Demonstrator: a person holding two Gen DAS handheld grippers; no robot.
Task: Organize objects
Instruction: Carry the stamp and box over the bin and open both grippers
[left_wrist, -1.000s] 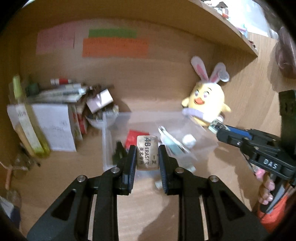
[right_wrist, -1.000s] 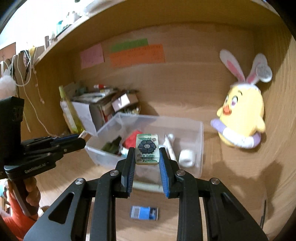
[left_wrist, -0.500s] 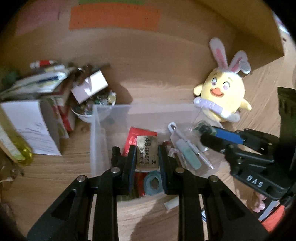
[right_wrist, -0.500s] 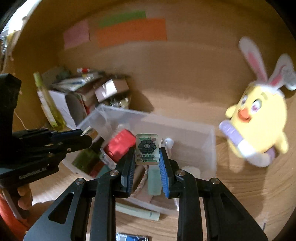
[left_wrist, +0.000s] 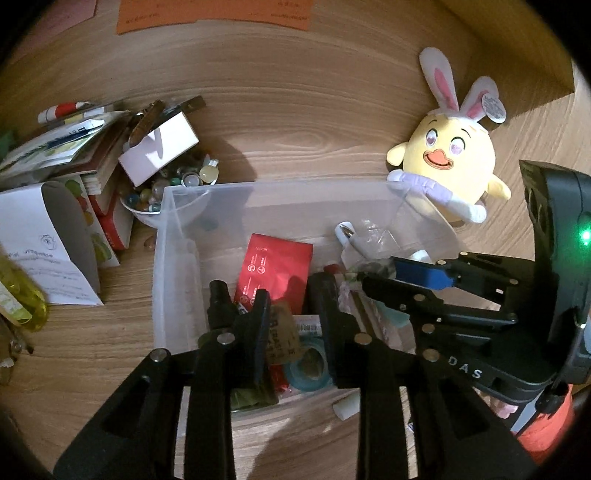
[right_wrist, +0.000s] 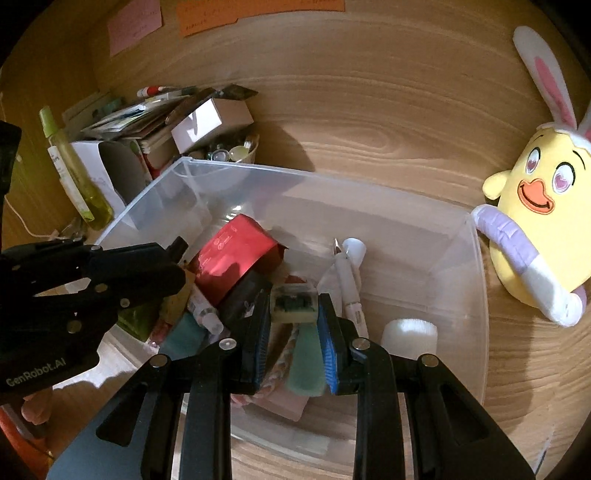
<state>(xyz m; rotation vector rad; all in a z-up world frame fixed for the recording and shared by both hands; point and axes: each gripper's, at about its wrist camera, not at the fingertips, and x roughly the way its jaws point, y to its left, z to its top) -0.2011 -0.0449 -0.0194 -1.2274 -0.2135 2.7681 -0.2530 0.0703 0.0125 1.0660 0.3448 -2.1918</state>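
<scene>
A clear plastic bin on the wooden desk holds a red packet, a tape roll, a white pen and other small items. My left gripper is open over the bin; the tan 4B eraser leans against its left finger, tilted. My right gripper is shut on a small green patterned eraser, low inside the bin. The right gripper also shows in the left wrist view.
A yellow bunny-eared plush sits right of the bin. Boxes, papers and a bowl of marbles crowd the left. A yellow-green bottle stands far left. A white scrap lies in front of the bin.
Both grippers have moved forward and down into the bin. My left jaws have opened, and the 4B eraser has tilted loose. The right still grips the green eraser.
</scene>
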